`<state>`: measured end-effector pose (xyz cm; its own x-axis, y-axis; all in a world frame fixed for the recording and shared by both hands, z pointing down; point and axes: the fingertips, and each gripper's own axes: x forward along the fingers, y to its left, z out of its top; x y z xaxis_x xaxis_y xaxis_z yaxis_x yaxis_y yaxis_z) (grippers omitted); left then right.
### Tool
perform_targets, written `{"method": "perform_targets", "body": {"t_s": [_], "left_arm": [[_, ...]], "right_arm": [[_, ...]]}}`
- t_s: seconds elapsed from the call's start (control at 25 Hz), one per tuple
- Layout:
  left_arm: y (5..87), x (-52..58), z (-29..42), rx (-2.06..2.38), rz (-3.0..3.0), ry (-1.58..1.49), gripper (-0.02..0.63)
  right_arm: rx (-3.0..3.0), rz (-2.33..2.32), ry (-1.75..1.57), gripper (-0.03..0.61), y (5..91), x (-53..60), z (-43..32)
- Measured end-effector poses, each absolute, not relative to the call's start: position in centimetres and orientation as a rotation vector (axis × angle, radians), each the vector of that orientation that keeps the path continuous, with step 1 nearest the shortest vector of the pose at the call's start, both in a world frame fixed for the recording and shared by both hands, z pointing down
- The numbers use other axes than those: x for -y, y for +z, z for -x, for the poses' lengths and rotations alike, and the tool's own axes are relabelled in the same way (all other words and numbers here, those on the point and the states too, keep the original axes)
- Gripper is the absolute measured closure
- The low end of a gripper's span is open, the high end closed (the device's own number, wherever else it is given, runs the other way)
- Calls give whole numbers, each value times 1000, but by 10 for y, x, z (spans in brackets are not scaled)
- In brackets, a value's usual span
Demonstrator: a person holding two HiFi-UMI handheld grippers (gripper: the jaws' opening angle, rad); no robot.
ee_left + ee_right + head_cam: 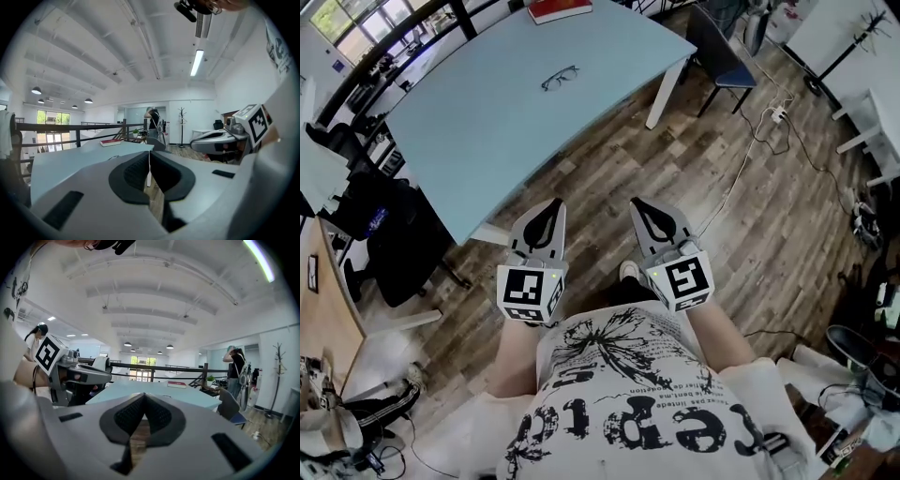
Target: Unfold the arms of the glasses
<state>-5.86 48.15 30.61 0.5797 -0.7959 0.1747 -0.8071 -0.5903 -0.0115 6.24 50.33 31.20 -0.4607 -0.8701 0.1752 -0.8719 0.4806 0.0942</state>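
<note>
Head view | left gripper (pixel 546 214): jaws pressed together, empty | right gripper (pixel 649 214): also closed on nothing | step: approach; spread your jaws before you reach the frame and come in low | glasses (pixel 560 78): on the table (pixel 478 141), well ahead of both tips, closer to your left gripper's line.

Only lettering is on the person's shirt (pixel 637 403): one row of big black letters, upside down in the head view and creased, no sure word readable, with lines of small print above it too tiny to read. The left cube (pixel 530 292) on the left gripper (pixel 551 211) and the right cube (pixel 682 278) on the right gripper (pixel 643 208) carry black-and-white square code patterns, no letters or digits. The red book (pixel 560 9) shows no legible title
</note>
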Motion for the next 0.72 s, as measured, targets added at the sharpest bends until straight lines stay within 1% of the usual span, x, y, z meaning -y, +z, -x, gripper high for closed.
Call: {"method": "perform_targets", "body": {"t_s": [0.16, 0.36, 0.52, 0.72], "left_arm": [[301, -429, 1, 1450, -2691, 210, 594], [310, -382, -39, 1494, -2609, 209, 594], [322, -349, -44, 1534, -2569, 249, 594], [331, -286, -36, 1559, -2561, 254, 594]], "right_arm": [[2541, -1434, 10, 571, 310, -449, -120], [2558, -1371, 19, 571, 317, -396, -161], [2574, -1329, 24, 571, 325, -359, -172], [2570, -1302, 30, 571, 338, -294, -167]]}}
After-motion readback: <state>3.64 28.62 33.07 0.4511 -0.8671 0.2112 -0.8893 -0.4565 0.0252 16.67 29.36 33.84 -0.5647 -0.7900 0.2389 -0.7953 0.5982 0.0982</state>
